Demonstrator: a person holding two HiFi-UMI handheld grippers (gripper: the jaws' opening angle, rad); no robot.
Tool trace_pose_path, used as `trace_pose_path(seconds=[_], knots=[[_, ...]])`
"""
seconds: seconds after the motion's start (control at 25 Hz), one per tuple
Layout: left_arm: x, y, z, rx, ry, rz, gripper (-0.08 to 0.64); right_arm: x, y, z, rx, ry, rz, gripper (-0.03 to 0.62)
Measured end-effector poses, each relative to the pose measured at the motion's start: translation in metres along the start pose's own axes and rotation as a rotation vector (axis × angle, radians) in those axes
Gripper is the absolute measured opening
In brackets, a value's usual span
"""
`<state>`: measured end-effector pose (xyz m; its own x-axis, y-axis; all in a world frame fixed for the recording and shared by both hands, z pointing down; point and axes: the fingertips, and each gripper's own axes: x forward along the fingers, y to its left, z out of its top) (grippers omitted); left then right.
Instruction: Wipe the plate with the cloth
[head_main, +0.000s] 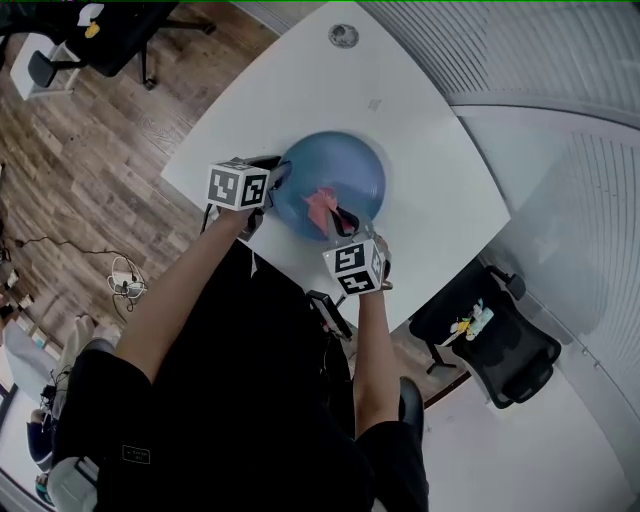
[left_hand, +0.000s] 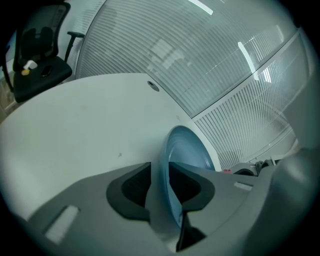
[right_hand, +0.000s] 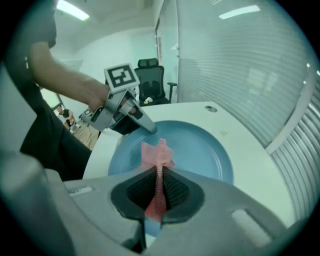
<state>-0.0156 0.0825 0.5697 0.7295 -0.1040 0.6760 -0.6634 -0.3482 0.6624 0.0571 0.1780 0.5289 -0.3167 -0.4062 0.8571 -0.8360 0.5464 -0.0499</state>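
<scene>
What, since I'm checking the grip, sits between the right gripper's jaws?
The pink cloth, pinched there above the blue plate; the right gripper view shows it.

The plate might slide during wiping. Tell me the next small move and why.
Probably close the left tongs on the rim of the plate: it sits between pads that stand apart, while the right tongs pinch the cloth over it.

Bright even light, fisheye-warped edges
</scene>
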Motion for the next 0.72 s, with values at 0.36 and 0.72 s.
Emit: trace_pose_path(seconds=[0.36,0.72], knots=[[-0.024,-0.013,0.007,0.015,-0.006,-0.039,0.189,-0.068,-0.030,0.050,0.196,-0.355,-0.184,0.014],[-0.073,-0.041,0.037,0.109,-0.138,-0.031,0.178,-0.137,-0.047,0.072,0.372,-0.595,-0.285,0.014]])
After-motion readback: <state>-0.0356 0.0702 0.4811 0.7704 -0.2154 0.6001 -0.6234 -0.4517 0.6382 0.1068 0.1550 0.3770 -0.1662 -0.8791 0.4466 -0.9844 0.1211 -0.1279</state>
